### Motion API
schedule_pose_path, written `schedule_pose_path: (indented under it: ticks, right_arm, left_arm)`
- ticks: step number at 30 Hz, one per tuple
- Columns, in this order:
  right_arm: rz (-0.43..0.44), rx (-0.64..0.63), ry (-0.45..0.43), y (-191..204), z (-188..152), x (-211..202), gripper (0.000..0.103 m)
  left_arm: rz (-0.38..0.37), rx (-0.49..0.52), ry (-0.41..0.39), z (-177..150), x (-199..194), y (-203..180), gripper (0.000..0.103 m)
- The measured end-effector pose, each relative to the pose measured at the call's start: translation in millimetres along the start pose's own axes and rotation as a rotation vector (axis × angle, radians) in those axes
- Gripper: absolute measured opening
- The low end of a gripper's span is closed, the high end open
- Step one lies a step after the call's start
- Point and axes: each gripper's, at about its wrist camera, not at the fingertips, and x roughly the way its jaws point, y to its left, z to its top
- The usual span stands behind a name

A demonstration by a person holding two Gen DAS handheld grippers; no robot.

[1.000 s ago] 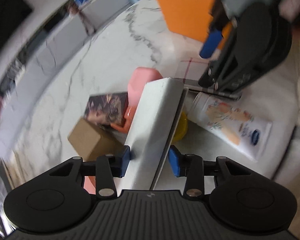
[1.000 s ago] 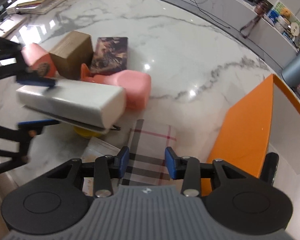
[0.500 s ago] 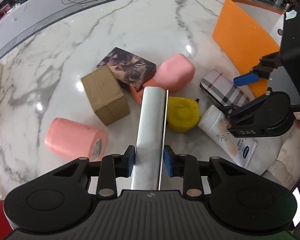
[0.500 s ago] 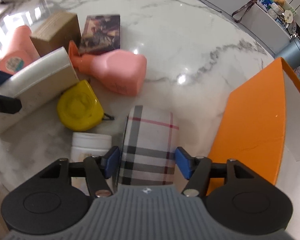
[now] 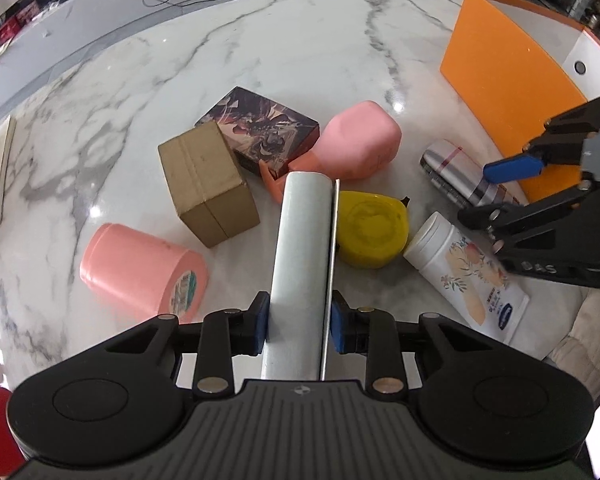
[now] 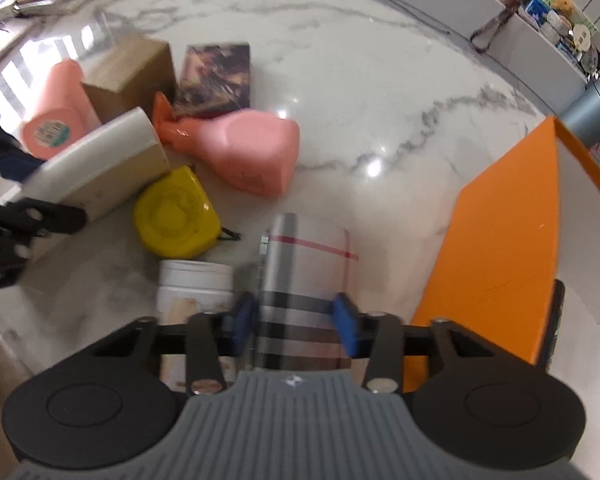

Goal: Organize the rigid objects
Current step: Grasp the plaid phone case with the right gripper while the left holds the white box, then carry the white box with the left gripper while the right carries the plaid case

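Right gripper (image 6: 296, 324): its jaws had just been closing, with the plaid case (image 6: 306, 272) between them. The pads sat against its sides near the close end, so I judged it gripped. The case's long axis ran straight out from the jaws and away from the camera. The orange bin (image 6: 500, 248) stood just to its right, so the right hand was clearly nearer for the drop.

Left gripper (image 5: 298, 318): jaws clamped narrow on the white box (image 5: 304, 248). The box pointed forward along the fingers, held over the pile on the tabletop (image 5: 260, 64), above the yellow case (image 5: 370, 228). The bin was well off to its right, past the right gripper.

Writing: the white tube (image 5: 466, 276) had a floral print and a blue oval logo, too small to read. "DAS"-like letters showed on the right gripper's body. The round label on the pink can (image 5: 140, 268) was unreadable.
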Motion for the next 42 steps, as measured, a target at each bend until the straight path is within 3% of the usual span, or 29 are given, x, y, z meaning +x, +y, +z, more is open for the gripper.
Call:
schedule_pose_path:
  ticks: [5, 8, 12, 19, 30, 35, 42]
  right_arm:
    - [0.002, 0.002, -0.035, -3, 0, -14, 0.021]
    - [0.053, 0.033, -0.059, -9, -2, -28, 0.016]
    - [0.13, 0.084, -0.056, -17, -3, -37, 0.014]
    - [0.119, 0.133, -0.053, -28, 0, -32, 0.015]
    - [0.088, 0.114, 0.033, -23, 3, -1, 0.039]
    - [0.044, 0.095, 0.073, -15, 4, 15, 0.059]
    - [0.015, 0.081, 0.096, -11, 5, 29, 0.068]
  left_arm:
    - [-0.024, -0.051, -0.008, -2, -6, -2, 0.033]
    - [-0.037, -0.066, -0.016, -3, -11, -6, 0.033]
    - [-0.036, -0.067, -0.008, -4, -10, -9, 0.033]
    - [-0.029, -0.115, 0.015, -4, -5, -3, 0.033]
    - [-0.024, -0.112, 0.031, -4, 0, -3, 0.034]
    - [-0.021, -0.11, 0.03, -4, 1, -4, 0.034]
    - [-0.034, -0.124, 0.033, -5, 3, 0, 0.035]
